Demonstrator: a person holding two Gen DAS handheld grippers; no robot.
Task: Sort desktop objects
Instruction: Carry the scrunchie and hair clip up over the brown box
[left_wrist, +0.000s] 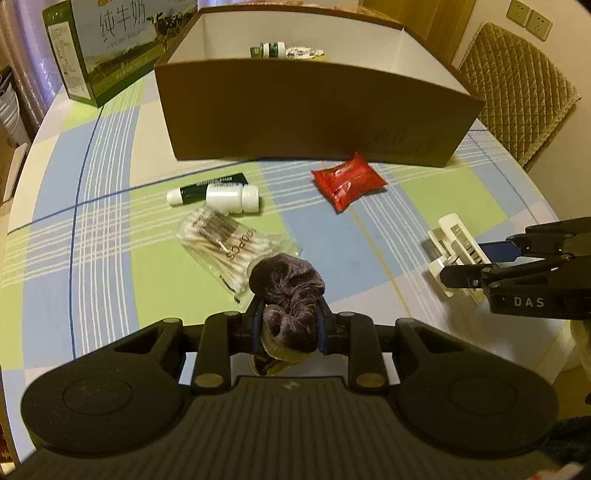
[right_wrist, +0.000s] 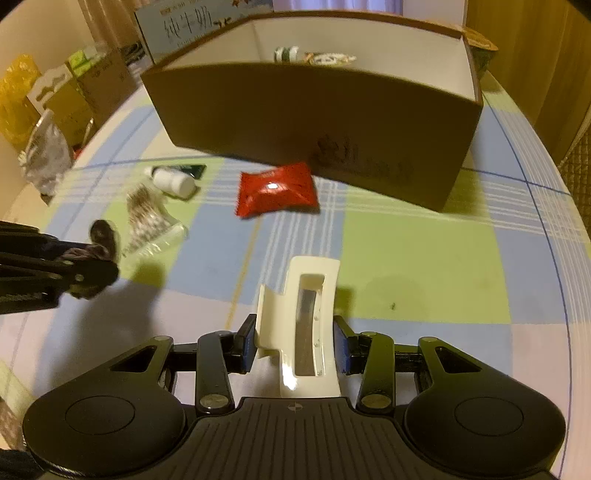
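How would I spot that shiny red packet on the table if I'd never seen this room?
Find the big brown cardboard box standing open on the checked tablecloth. Just in front of its near wall, towards the right, lies the red packet, flat and apart from the white bottle to its left. It is the only bright red, glossy, pillow-shaped thing there.

Left tool (left_wrist: 288, 317), lower centre of frame, grips a purple scrunchie (left_wrist: 286, 291). Right tool (left_wrist: 476, 266), at right edge, clamps a white hair clip (left_wrist: 456, 240) above the bench (left_wrist: 110, 221).
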